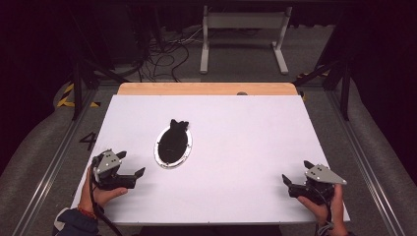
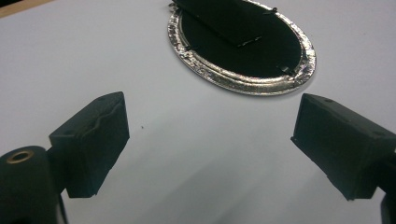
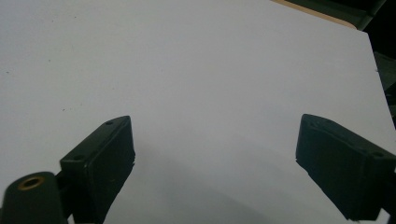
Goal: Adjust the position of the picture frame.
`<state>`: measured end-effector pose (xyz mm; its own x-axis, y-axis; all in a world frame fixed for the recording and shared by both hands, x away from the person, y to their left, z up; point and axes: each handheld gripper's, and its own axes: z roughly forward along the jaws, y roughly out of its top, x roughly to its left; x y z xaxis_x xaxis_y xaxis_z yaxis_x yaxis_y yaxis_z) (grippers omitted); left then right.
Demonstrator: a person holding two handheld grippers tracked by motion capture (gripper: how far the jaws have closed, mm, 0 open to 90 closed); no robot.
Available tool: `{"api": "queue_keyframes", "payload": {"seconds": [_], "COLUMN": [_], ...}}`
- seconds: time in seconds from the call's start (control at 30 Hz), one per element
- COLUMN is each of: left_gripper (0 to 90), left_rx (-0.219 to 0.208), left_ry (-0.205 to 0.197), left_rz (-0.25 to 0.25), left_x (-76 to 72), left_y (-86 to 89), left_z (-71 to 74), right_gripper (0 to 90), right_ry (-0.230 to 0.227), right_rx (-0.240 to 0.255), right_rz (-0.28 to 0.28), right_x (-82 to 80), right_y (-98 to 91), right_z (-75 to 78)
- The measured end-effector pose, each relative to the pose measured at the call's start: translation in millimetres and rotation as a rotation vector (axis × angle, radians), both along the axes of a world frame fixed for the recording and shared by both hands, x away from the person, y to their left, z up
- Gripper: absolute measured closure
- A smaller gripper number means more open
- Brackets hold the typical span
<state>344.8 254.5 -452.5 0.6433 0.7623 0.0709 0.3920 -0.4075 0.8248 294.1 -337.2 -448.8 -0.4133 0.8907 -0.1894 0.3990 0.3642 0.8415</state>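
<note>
An oval silver-rimmed dish (image 1: 158, 156) lies left of the table's middle, with a black object (image 1: 174, 137) lying in it; its lobed end sticks out over the far rim. In the left gripper view the dish (image 2: 261, 86) sits just beyond the jaws, the black object (image 2: 224, 18) resting across it. My left gripper (image 1: 130, 164) is at the near left of the white table, a short way left of the dish, open and empty. My right gripper (image 1: 295, 172) rests near the front right corner, open with nothing between its jaws. Both are held by hands.
The white tabletop (image 1: 246, 137) has a wooden strip (image 1: 206, 88) along its far edge. Beyond it, on the floor, stand a white frame (image 1: 243, 34) and tangled cables (image 1: 167, 54). Metal rails (image 1: 364, 162) run along both sides of the table.
</note>
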Motion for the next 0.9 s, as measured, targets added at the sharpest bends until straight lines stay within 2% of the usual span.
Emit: {"api": "queue_keyframes", "payload": {"seconds": [0.07,0.2,0.33,0.4,0.47,0.57,0.6,0.63,0.67,0.77,0.9], "left_gripper": [13.0,15.8,19.7,23.6,24.3,28.8,31.2,37.8,41.2,54.8,75.3], "left_rx": [0.012,-0.004,0.002,0.008,-0.005,0.0,0.006,0.006,0.008,0.006,0.021], "left_ry": [0.001,-0.01,0.007,0.006,0.0,-0.007,-0.002,-0.007,-0.008,-0.014,0.004], "left_rz": [0.003,0.011,-0.008,-0.015,-0.014,-0.007,-0.013,-0.019,-0.023,-0.025,-0.011], "left_x": [-0.6,-1.2,-1.0,-1.2,-1.2,0.8,1.8,2.6,3.7,10.2,24.5], "left_y": [0.3,4.9,6.6,7.3,8.2,8.8,9.6,10.3,10.8,12.1,10.4], "left_z": [-0.6,1.5,-0.1,0.3,2.1,3.8,4.7,5.8,7.3,12.8,17.7], "right_gripper": [12.1,12.0,12.1,12.1,13.1,23.1,27.1,32.1,35.9,50.2,71.2], "right_ry": [0.0,-0.002,0.006,0.006,0.009,0.012,0.012,0.019,0.025,0.042,0.08], "right_rx": [0.0,-0.006,-0.005,-0.005,-0.004,0.049,0.084,0.108,0.119,0.083,0.089], "right_rz": [-0.002,0.002,-0.004,-0.004,-0.004,0.012,0.038,0.063,0.084,0.122,0.145], "right_x": [0.2,0.9,3.1,3.7,4.6,5.2,5.5,6.2,6.8,9.7,21.5], "right_y": [-1.4,1.0,2.9,3.5,5.1,6.6,6.9,8.0,9.9,18.8,30.5], "right_z": [-0.7,-0.3,-1.3,-1.4,-2.0,-0.8,0.6,2.3,3.9,6.7,9.1]}}
